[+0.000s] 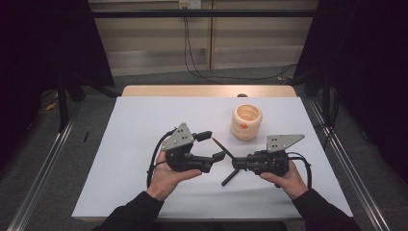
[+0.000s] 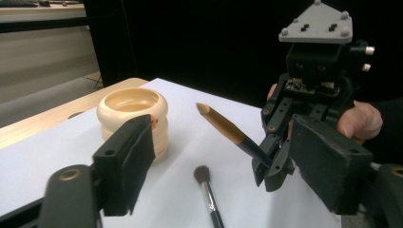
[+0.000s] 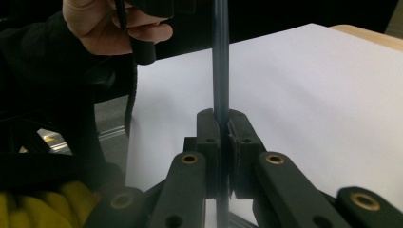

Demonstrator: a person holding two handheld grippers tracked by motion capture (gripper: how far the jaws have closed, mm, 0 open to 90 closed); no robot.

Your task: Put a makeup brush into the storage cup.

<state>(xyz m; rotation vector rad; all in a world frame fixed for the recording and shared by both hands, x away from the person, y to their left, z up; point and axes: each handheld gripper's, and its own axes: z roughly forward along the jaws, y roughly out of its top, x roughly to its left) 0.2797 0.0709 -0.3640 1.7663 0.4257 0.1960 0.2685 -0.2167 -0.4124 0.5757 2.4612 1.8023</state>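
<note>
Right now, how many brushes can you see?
2. One brush is clamped in the right hand-held gripper, its pointed handle end up in the air. The makeup brush lies flat on the table near the cream holder. Any inside the holder would be hidden.

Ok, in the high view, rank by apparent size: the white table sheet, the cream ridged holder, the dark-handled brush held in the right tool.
1. White table sheet
2. Cream ridged holder
3. Dark-handled brush, thin, partly hidden by the right tool
</note>
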